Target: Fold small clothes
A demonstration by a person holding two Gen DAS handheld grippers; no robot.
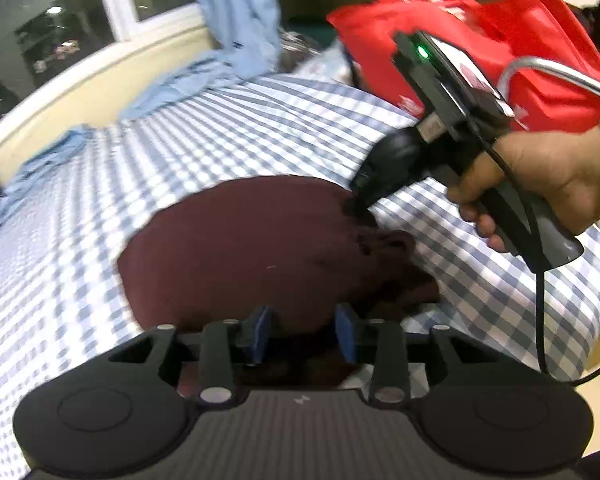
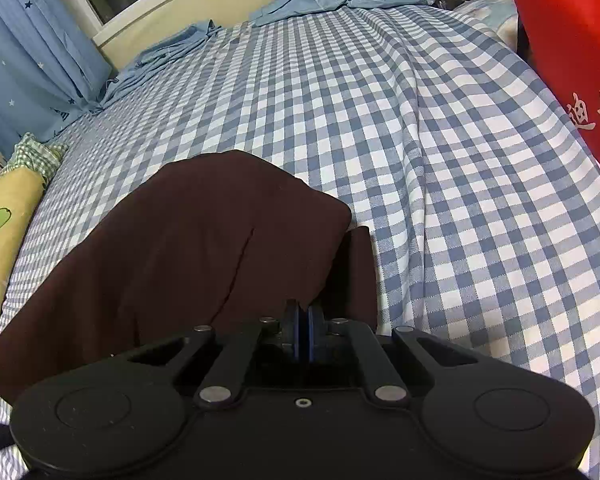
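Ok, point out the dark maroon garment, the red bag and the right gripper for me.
dark maroon garment (image 2: 204, 240), right wrist view, on its flat upper layer.
red bag (image 1: 452, 28), left wrist view, on its front face.
right gripper (image 1: 358, 204), left wrist view, at its tip on the garment's edge.

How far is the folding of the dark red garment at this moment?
Done: one layer of the maroon garment already lies folded over itself on the checked sheet. In hand: the right gripper is shut on its edge, while the left gripper is open above it. Left: finishing the fold and flattening it.
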